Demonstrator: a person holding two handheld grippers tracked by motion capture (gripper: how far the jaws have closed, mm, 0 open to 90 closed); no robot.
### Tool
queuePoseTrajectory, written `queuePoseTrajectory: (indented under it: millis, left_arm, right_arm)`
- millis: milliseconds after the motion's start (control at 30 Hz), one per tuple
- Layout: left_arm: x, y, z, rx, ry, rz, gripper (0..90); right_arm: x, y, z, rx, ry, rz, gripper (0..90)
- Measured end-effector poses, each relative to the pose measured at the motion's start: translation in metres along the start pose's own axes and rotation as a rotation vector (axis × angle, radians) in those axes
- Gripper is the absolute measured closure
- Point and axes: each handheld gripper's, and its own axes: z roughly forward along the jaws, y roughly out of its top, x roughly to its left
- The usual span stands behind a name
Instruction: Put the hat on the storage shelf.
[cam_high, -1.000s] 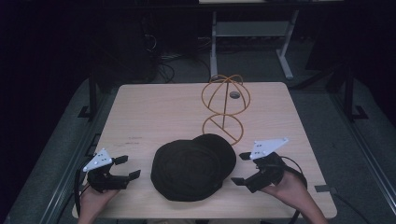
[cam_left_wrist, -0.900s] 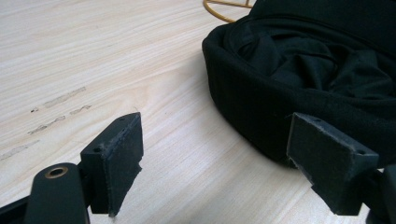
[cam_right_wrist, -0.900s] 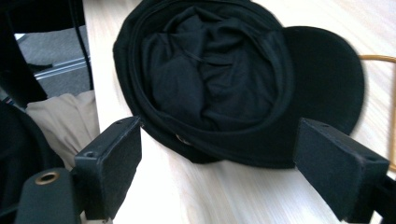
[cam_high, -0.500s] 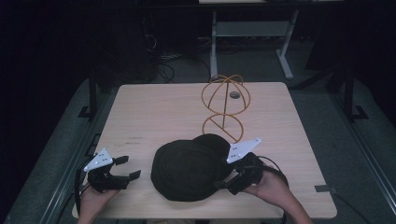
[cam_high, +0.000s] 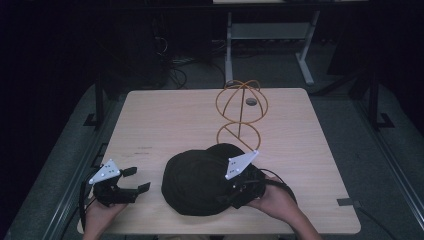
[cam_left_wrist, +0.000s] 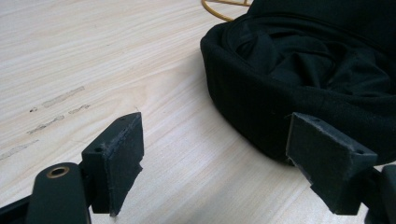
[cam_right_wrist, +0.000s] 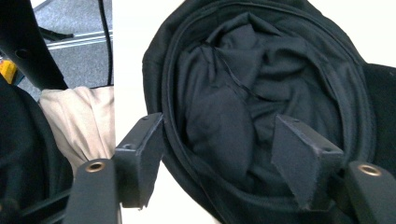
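The black cap (cam_high: 202, 182) lies upside down on the table (cam_high: 170, 120), its rim between the right gripper (cam_high: 239, 192) jaws, one outside the band and one inside over the crumpled lining; they have just been closing but do not yet pinch. To grip well, seat the band deep between the pads, catching no loose lining. The left gripper (cam_high: 131, 181) stands spread, the cap just ahead to its right. Beyond stands the wire stand (cam_high: 241, 112). No readable writing

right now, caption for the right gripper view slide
Right gripper straddles the rim of the upturned black cap, its jaws closing.
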Motion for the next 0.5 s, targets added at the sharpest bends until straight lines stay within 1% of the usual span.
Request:
queuePoseTrajectory:
  millis: [33,67,233,333,500]
  left_arm:
    - [0.0,0.0,0.0,0.0,0.0,-0.001,18.4]
    - [0.0,0.0,0.0,0.0,0.0,0.0,18.5]
    - [0.0,0.0,-0.001,-0.005,0.001,-0.002,18.4]
    - [0.0,0.0,-0.001,-0.006,0.002,-0.002,18.5]
    - [0.001,0.0,-0.002,-0.007,0.002,0.0,18.5]
  right_arm:
    - [0.001,0.002,0.002,0.004,0.005,-0.003,35.1]
    - [0.0,0.004,0.004,0.006,0.01,-0.016,35.4]
    - [0.002,0.012,0.015,0.018,0.027,-0.036,37.7]
    - [0.004,0.016,0.023,0.035,0.041,-0.049,40.3]
    - [0.008,0.022,0.036,0.068,0.08,-0.067,45.2]
